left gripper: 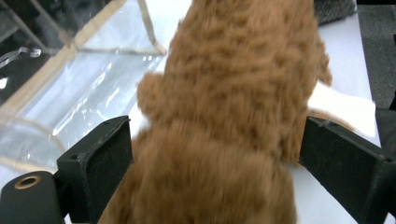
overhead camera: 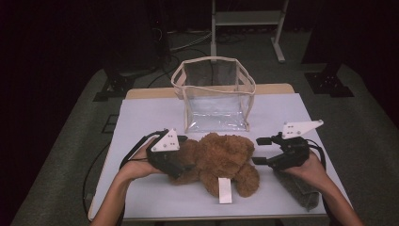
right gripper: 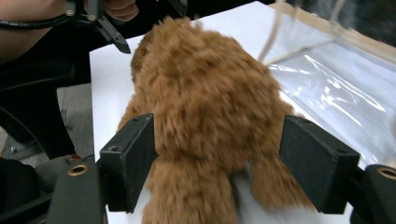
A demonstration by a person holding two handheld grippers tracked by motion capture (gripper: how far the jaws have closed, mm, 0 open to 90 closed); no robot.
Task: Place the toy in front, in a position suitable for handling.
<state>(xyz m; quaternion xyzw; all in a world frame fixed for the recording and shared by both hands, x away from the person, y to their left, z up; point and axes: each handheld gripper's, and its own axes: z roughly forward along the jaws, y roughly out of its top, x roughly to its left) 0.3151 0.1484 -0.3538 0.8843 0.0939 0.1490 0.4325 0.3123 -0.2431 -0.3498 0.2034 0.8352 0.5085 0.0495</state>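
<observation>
Your brown teddy bear lies on the white table, just in front of the clear bag. Your left gripper straddles it with jaws spread, gripping nothing. Your right gripper stands open just beside it.

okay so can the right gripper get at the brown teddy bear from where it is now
Probably yes. The right gripper is open and points at the brown teddy bear from its side, with bare white table top around and nothing between. In the right gripper view the bear sits between the spread jaws.
</observation>
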